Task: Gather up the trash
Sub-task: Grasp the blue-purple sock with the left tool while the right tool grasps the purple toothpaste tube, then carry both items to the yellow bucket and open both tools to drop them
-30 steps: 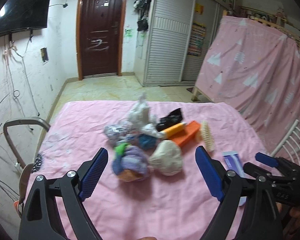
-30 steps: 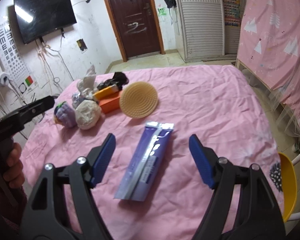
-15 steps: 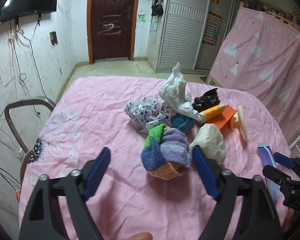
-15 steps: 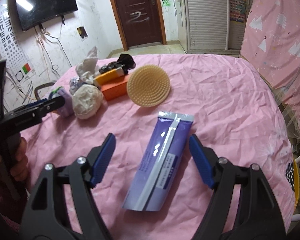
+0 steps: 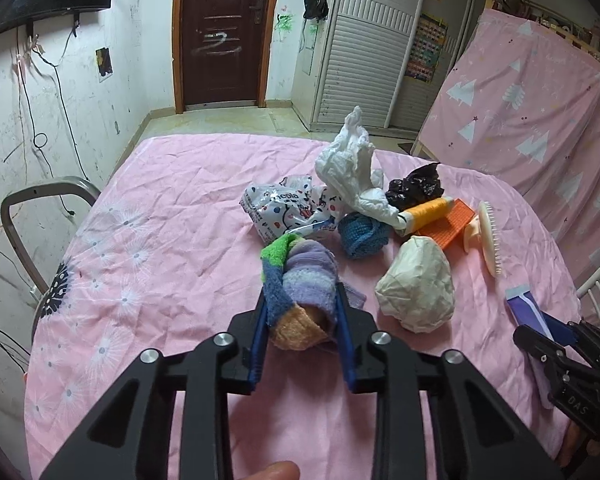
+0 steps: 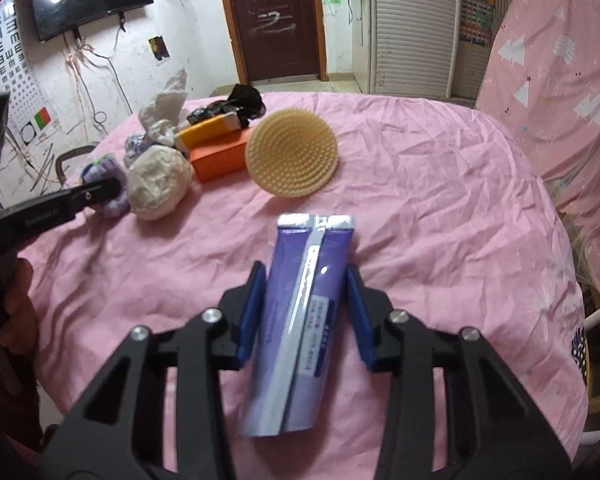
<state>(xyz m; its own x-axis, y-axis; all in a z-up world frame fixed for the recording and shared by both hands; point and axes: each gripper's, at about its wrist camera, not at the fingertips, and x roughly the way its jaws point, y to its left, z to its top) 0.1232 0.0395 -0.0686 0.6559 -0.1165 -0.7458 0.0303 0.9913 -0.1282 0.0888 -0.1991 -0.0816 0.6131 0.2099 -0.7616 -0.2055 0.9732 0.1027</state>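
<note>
Pink sheet [image 5: 160, 200]: left gripper [image 5: 302, 312] clamps sock roll [image 5: 300, 280]; right gripper [image 6: 306, 304] clamps purple tube [image 6: 300, 320]; paper ball [image 5: 416, 288] just beside the roll.

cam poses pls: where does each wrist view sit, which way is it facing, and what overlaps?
Left wrist: behind the left gripper, facing the door; jaws shut on the rolled sock; a fingertip and the right gripper show.
Right wrist: behind the right gripper, jaws clamping the purple tube; left hand at the edge.
Shared: crumpled paper ball, round brush, orange box.
</note>
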